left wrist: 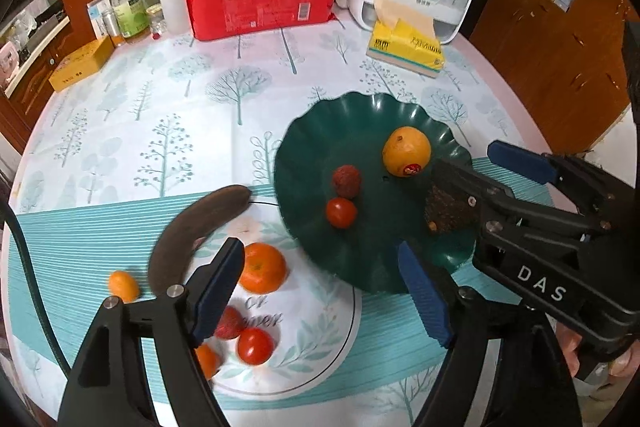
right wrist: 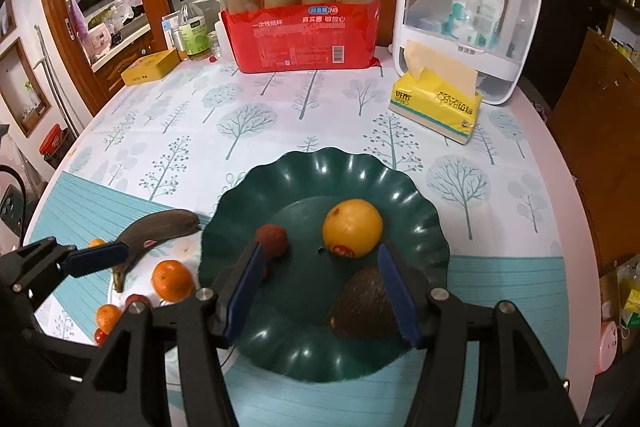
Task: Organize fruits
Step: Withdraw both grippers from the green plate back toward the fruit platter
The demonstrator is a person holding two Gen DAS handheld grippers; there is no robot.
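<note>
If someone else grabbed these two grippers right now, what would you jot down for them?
Left gripper: open, empty, above the white plate.
Right gripper: open, empty, over the green plate.
Done: green plate holds the yellow orange, lychee, small tomato and avocado.
Left: dark banana, tangerine, kumquat, tomato and more small fruit on or beside the white plate.

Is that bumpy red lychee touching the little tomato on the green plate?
Touching. The left wrist view shows the lychee resting against the tomato, no plate visible between.
</note>
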